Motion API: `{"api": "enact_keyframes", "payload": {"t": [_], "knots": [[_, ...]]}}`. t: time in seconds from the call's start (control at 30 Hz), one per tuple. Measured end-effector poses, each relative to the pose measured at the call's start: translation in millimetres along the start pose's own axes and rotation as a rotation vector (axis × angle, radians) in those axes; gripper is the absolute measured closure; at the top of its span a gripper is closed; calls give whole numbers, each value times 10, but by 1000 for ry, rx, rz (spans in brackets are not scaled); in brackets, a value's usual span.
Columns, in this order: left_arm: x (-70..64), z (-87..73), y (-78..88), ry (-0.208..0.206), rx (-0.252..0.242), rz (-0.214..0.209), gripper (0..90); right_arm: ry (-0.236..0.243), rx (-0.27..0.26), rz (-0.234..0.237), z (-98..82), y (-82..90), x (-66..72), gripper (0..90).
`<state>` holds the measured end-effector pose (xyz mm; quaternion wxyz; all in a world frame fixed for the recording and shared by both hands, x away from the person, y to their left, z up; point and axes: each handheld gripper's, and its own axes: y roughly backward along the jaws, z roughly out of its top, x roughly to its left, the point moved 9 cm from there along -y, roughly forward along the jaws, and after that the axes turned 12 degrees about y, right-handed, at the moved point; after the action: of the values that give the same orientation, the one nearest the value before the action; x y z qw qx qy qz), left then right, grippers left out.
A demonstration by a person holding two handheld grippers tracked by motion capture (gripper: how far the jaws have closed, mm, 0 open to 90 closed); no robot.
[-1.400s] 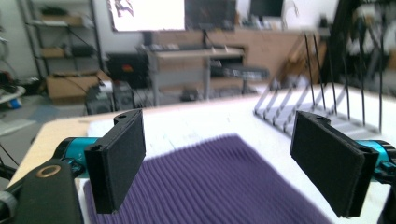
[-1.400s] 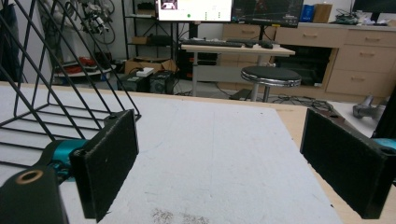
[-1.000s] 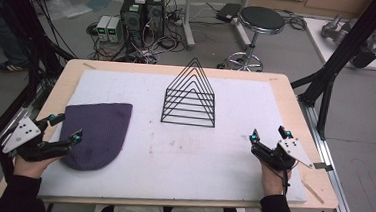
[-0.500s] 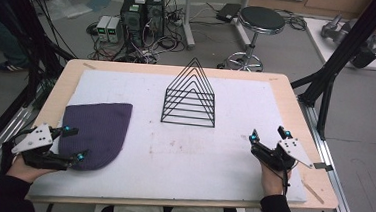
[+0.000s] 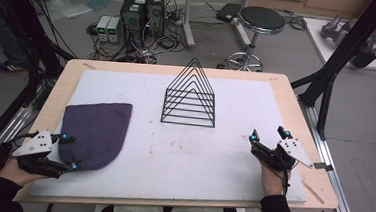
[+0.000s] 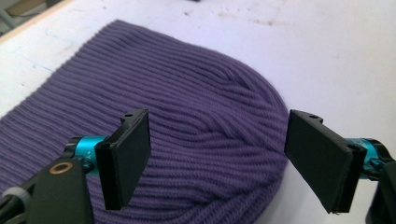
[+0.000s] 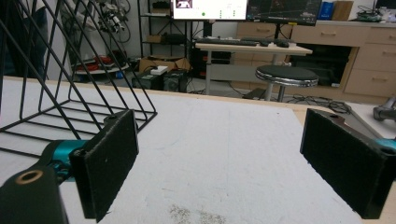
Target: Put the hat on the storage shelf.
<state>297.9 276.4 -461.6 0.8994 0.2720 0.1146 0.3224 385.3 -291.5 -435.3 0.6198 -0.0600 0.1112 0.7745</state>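
Purple knit beanie [image 5: 95, 133] lies flat at the table's [image 5: 277, 92] near-left, bearing no readable label. Left gripper [image 5: 67, 151] straddles its rounded end, jaws wide open, apparently not touching. Right gripper [image 5: 268, 135] rests near-right, jaws open, beside a black wire rack [image 5: 190, 95].

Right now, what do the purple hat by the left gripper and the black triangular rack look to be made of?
The purple hat looks like a soft rib-knit, wool or acrylic yarn: fine parallel ribs gather at its rounded crown, with a matte surface. The black triangular rack looks like thin metal wire with a dark, possibly painted coating: straight slim rods form nested triangles. The coating type cannot be told.
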Motion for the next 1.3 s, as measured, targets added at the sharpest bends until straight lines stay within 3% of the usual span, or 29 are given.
{"api": "enact_keyframes", "payload": {"t": [0.13, 0.3, 0.33, 0.6, 0.67, 0.9, 1.03, 1.3], "knots": [[-15, -74, -11, -23, 48, -10, 230, -4, -2, 3, 0, -1, 0, 106], [-10, -110, -7, -44, 69, -14, 230, -14, -3, 4, -1, -4, 2, 106], [-9, -144, -16, -58, 96, -15, 230, -14, -3, 4, -2, -1, -3, 106], [-7, -231, -56, -71, 165, -1, 229, -20, -2, 3, -4, -1, -6, 106], [-3, -262, -56, -101, 204, -4, 229, -22, -4, 3, -3, -3, -8, 106], [4, -286, -106, -134, 241, -2, 234, -39, -10, -14, 7, 16, -33, 106], [-4, -337, -165, -124, 269, -14, 240, -46, -8, -15, 2, 18, -41, 106], [17, -339, -210, -79, 253, -47, 252, -43, -20, -41, 22, 39, -69, 106]]}}
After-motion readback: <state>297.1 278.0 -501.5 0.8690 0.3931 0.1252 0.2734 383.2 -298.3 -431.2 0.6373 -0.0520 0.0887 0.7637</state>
